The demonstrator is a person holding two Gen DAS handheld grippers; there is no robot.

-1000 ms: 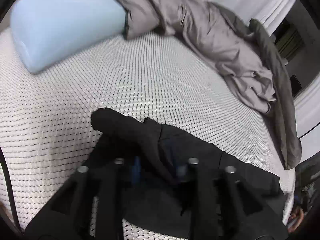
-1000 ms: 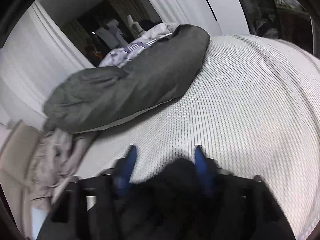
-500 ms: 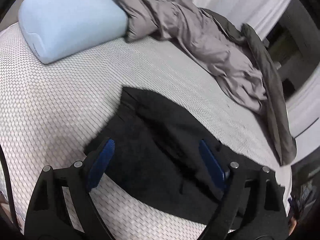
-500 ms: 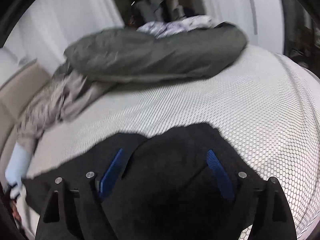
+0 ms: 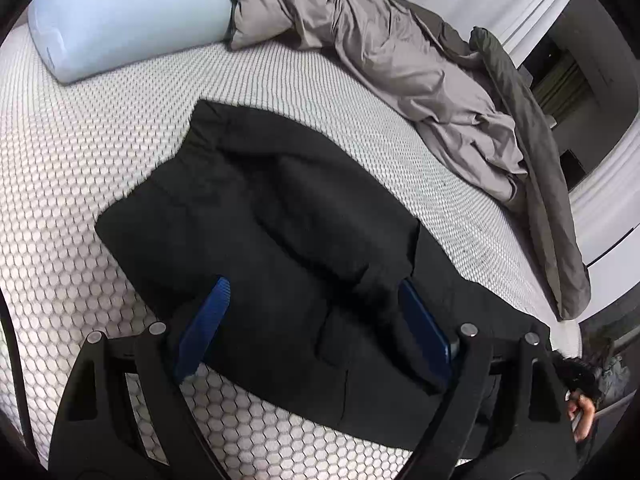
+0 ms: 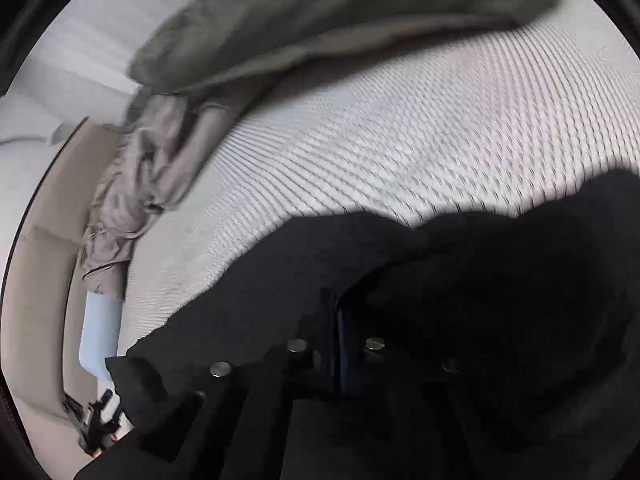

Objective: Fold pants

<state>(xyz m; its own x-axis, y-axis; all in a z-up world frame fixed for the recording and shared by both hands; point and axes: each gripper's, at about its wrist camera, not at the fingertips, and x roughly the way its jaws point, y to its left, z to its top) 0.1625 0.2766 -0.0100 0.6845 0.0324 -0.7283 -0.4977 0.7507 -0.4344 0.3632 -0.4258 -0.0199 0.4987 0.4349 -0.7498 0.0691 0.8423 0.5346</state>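
Black pants (image 5: pixel 288 216) lie partly folded on the white honeycomb-patterned mattress (image 5: pixel 80 184). My left gripper (image 5: pixel 316 316) is open just above the near part of the pants, its blue pads (image 5: pixel 204 320) spread wide and holding nothing. In the right wrist view the pants (image 6: pixel 500 280) fill the lower right, blurred. My right gripper (image 6: pixel 340 320) has its jaws close together with black cloth bunched around and over them; it is shut on the pants. Its fingertips are mostly hidden by the cloth.
A light blue pillow (image 5: pixel 124 16) lies at the head of the bed. A crumpled taupe sheet (image 5: pixel 400 64) and a dark grey duvet (image 5: pixel 532 168) run along the far side. In the right wrist view the duvet (image 6: pixel 340 20) lies across the top. A beige headboard (image 6: pixel 44 240) stands at left.
My left gripper opened and let go of the pants, then drew back. My right gripper opened, then swung left and shut on the pants cloth.
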